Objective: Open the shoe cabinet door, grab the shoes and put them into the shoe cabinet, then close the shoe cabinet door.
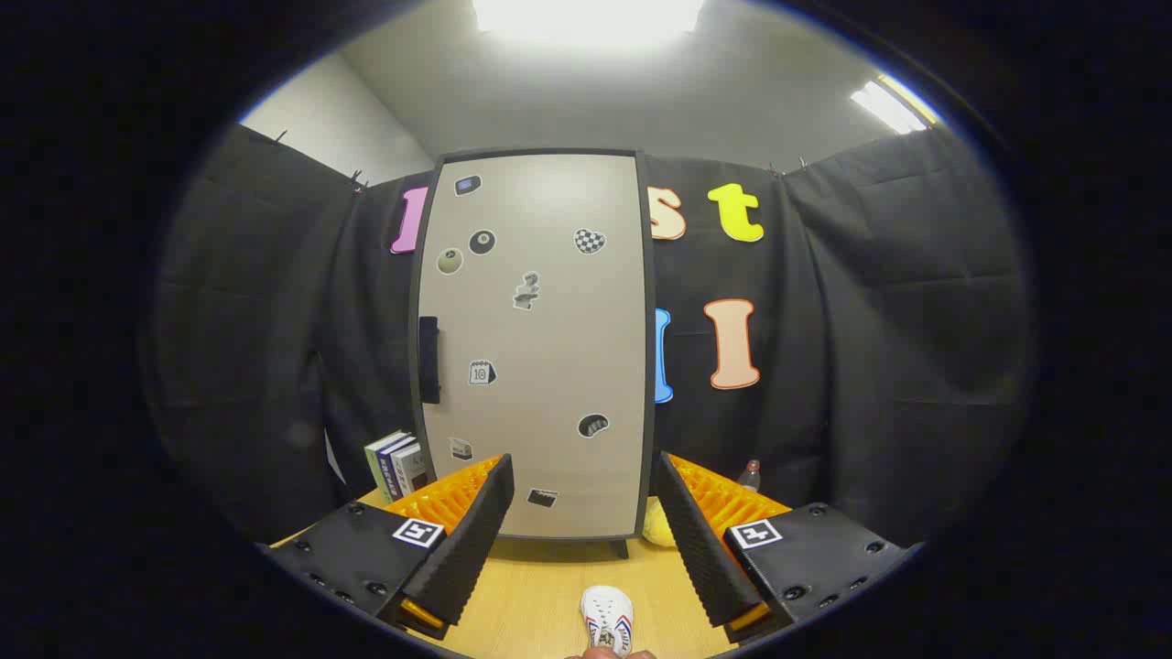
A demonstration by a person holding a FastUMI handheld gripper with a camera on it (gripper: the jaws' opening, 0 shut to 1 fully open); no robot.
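Nearest the camera, the gripper (586, 540) has its two fingers spread wide with nothing between them but bare tabletop. Just below and between the fingers, at the near edge of the wooden table (540, 595), lies a small white shoe (607, 619) with coloured trim, its toe pointing toward the cabinet; something sits against its heel, possibly a fingertip, though too little of it shows to say.

Beyond the fingers, at the far edge of the table, stands the shoe cabinet (536, 343), its pale door (549, 384) shut flush in a dark frame and dotted with small stickers. A dark handle (428, 359) sits on the door's left side, about halfway up. At the table's far left corner, beside the cabinet, a few books (396, 465) stand upright. On the cabinet's right, a yellowish round object (659, 526) rests by its foot, and a small bottle (749, 476) stands further back.

As a judgement, the task is at its very start: the door is not yet opened, the shoe is still out on the table, and the gripper holds nothing. Opening the door by its handle, carrying the shoe in, and closing up all remain
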